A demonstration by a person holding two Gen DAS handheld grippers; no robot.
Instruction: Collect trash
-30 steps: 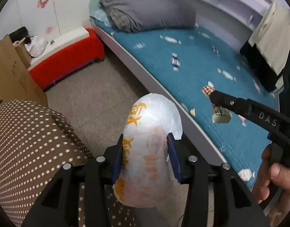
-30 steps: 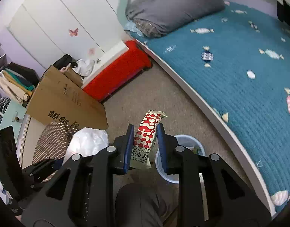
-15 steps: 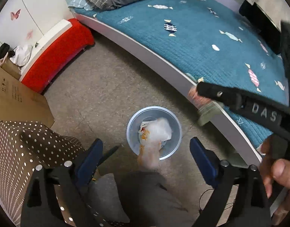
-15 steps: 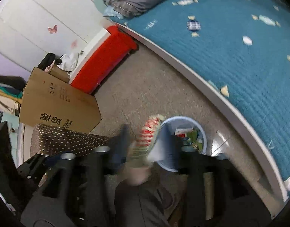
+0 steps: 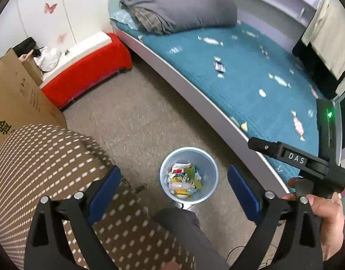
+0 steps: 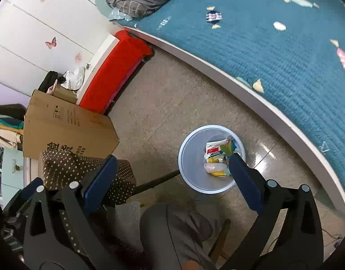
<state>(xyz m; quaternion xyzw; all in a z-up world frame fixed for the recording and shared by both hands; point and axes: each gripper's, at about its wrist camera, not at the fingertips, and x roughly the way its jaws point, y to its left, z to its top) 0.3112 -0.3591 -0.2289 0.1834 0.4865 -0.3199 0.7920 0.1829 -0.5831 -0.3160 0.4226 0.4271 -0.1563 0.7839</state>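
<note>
A pale blue trash bin (image 5: 165,168) stands on the floor beside the bed; it also shows in the right wrist view (image 6: 186,157). Several crumpled wrappers (image 5: 183,178) lie inside it, also seen in the right wrist view (image 6: 217,157). My left gripper (image 5: 173,181) is open and empty, high above the bin. My right gripper (image 6: 171,168) is open and empty, also above the bin, its right finger overlapping the rim. The right gripper's body (image 5: 294,157) reaches in from the right in the left wrist view.
A bed with a teal quilt (image 5: 251,78) and grey duvet (image 5: 179,11) runs along the right. A red bench (image 5: 86,72), a cardboard box (image 6: 66,126) and a brown dotted cushion (image 5: 37,168) sit left. My knee (image 6: 172,231) is below the grippers.
Both grippers opened. The white plastic bag left the left gripper and the red-checked wrapper left the right gripper; both dropped toward the bin. The left view then tilted up slightly.
</note>
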